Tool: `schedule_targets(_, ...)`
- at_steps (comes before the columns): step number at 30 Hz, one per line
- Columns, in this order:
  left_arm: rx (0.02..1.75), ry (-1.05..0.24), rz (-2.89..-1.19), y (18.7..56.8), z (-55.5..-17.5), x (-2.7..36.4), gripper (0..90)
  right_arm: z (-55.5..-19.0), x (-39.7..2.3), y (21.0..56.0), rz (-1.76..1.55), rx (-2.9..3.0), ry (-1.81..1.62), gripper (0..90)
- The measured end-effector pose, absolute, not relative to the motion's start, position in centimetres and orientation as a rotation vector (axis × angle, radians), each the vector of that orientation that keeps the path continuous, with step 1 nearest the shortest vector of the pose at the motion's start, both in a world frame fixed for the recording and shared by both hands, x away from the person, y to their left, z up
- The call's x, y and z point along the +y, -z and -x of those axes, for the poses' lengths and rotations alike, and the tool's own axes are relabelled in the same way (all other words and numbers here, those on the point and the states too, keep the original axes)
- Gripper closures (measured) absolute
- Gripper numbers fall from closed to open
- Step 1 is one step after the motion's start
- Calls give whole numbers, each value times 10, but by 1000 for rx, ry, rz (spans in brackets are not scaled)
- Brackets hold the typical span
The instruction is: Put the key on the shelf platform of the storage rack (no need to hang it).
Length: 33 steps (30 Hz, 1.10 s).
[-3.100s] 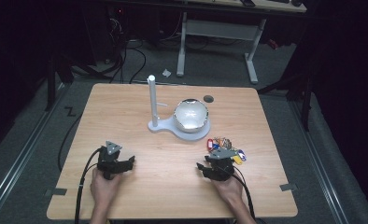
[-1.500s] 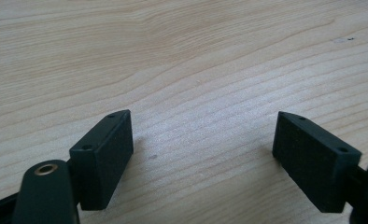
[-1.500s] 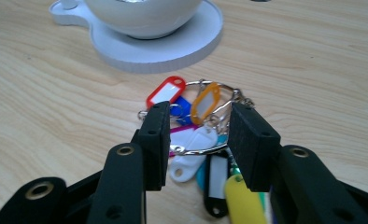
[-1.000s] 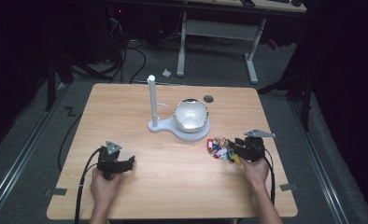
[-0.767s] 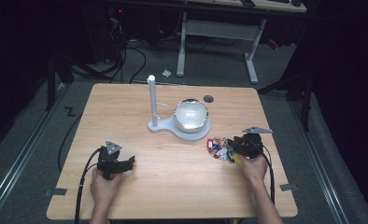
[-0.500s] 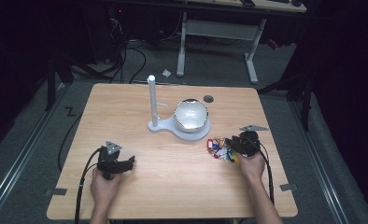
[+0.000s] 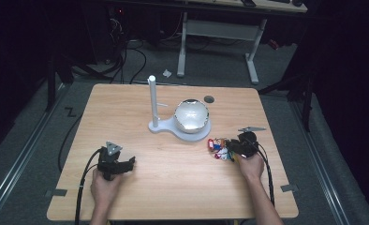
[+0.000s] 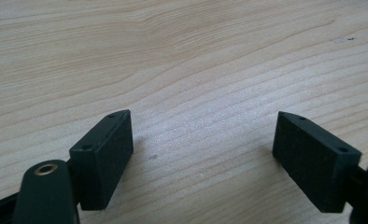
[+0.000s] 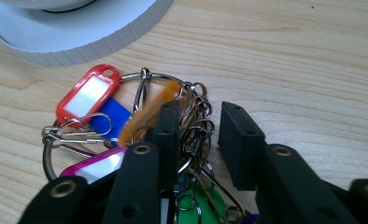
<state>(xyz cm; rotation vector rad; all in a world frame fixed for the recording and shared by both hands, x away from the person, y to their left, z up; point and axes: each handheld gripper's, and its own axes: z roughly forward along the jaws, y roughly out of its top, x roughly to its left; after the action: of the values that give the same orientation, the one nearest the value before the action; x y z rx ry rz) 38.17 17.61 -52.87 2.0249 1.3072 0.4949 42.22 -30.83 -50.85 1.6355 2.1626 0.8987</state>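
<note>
A bunch of key rings with red, blue, orange, pink and green tags [image 7: 218, 148] [image 9: 91, 95] lies on the wooden table [image 7: 173, 183], right of a white stand. My right gripper [image 7: 230, 151] [image 9: 198, 112] reaches into the bunch from the right, low over the table. Its jaws have just been closing, and a cluster of metal rings [image 9: 196, 126] sits between them. The left pad is against the rings; a thin gap shows at the right pad. My left gripper [image 7: 130, 162] [image 8: 201, 126] rests open at the front left over bare wood.
The white stand [image 7: 166, 126] [image 9: 79, 32] carries a tall post [image 7: 151, 101] and a shiny dome [image 7: 191, 115] at mid-table. A dark round hole [image 7: 209, 99] lies behind the dome. Cables trail from both grippers toward the front edge.
My right gripper swung from in front of the keys to their right side, then slid left and down into the bunch. The left hand stayed still.
</note>
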Motion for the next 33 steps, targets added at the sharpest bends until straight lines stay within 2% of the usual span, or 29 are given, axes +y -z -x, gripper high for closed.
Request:
schedule_targets(5, 1307, -495, -2025, 529, -382, 176, 207, -423, -306, 509, -1618, 2178, -917, 780)
schedule_targets(15, 1307, -495, -2025, 529, -382, 176, 207, -420, -304, 507, -1563, 2179, -921, 785)
schedule_targets(33, 1306, -494, -2027, 529, -382, 176, 207, -406, -308, 472, -1444, 2122, -1019, 786)
